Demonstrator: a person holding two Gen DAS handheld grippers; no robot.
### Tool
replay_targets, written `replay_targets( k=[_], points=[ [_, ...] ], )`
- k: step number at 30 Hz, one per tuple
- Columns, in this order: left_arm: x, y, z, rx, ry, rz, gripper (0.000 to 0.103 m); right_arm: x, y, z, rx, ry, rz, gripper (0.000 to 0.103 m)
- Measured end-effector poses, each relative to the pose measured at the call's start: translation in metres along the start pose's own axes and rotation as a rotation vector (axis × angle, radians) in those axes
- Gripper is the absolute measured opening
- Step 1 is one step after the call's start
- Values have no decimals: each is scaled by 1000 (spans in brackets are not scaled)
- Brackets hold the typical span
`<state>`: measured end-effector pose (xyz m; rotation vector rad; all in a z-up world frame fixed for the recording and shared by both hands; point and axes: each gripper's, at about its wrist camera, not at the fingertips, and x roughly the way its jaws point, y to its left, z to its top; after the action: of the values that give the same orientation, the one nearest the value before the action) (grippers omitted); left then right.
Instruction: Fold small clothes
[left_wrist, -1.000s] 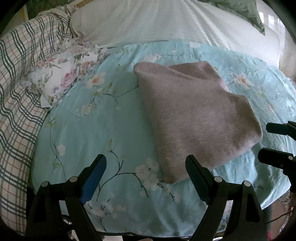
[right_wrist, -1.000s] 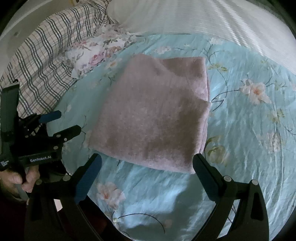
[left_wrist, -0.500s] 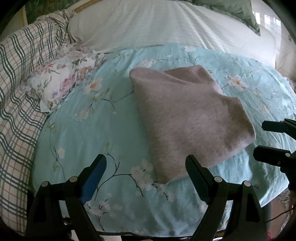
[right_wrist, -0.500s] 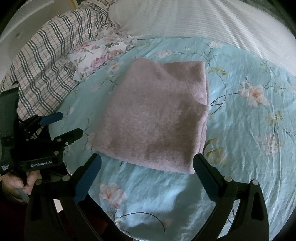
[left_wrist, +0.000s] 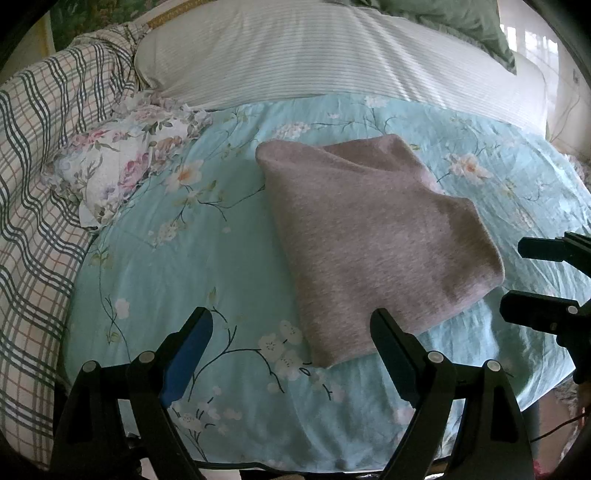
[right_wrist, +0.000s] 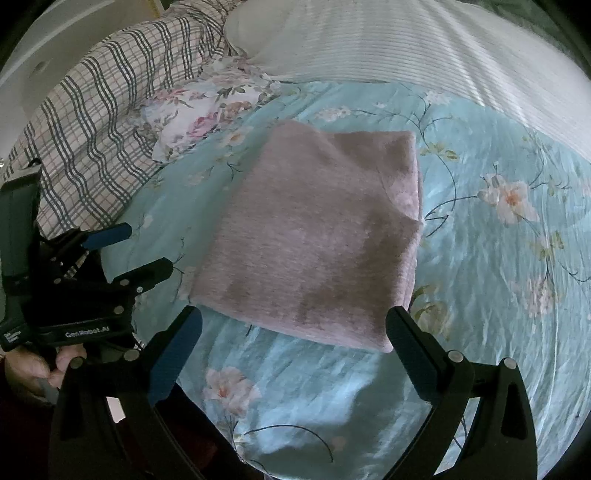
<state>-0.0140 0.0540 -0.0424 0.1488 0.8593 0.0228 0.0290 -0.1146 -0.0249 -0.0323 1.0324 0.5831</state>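
Observation:
A folded mauve-grey garment (left_wrist: 373, 251) lies flat on the light blue floral sheet (left_wrist: 184, 258); it also shows in the right wrist view (right_wrist: 314, 240). My left gripper (left_wrist: 291, 325) is open and empty, near the sheet's front edge, short of the garment's near corner. It also shows at the left of the right wrist view (right_wrist: 136, 251). My right gripper (right_wrist: 295, 328) is open and empty, just in front of the garment's near edge. Its fingers (left_wrist: 535, 306) show at the right of the left wrist view.
A flowered cloth (left_wrist: 118, 173) lies bunched at the sheet's far left. A plaid blanket (left_wrist: 33, 184) covers the left side. A white striped pillow (left_wrist: 314, 55) lies behind the sheet, with a green one (left_wrist: 461, 18) beyond.
Both grippers have drawn back a little from the garment, which now looks smaller and farther. The garment has not moved. Both grippers stay open.

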Motion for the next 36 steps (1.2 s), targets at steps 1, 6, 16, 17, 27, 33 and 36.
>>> replay_targets(
  k=[1, 6, 16, 17, 27, 33, 36],
  points=[
    [0, 0, 0, 1, 1, 1, 88, 0, 0, 0, 0, 0, 0, 100],
    [0, 0, 1, -1, -4, 0, 88, 0, 2, 0, 1, 3, -1, 100],
    [0, 0, 2, 0, -6, -1, 88, 0, 1, 0, 1, 2, 0, 100],
    [-1, 0, 2, 0, -6, -2, 88, 0, 1, 0, 1, 2, 0, 100],
    [-2, -1, 3, 0, -6, 3, 88, 1, 3, 2, -1, 2, 1, 100],
    [-2, -1, 4, 1, -7, 4, 88, 1, 3, 2, -1, 3, 2, 100],
    [-2, -1, 4, 2, -7, 4, 88, 1, 3, 2, 1, 3, 1, 100]
  ],
)
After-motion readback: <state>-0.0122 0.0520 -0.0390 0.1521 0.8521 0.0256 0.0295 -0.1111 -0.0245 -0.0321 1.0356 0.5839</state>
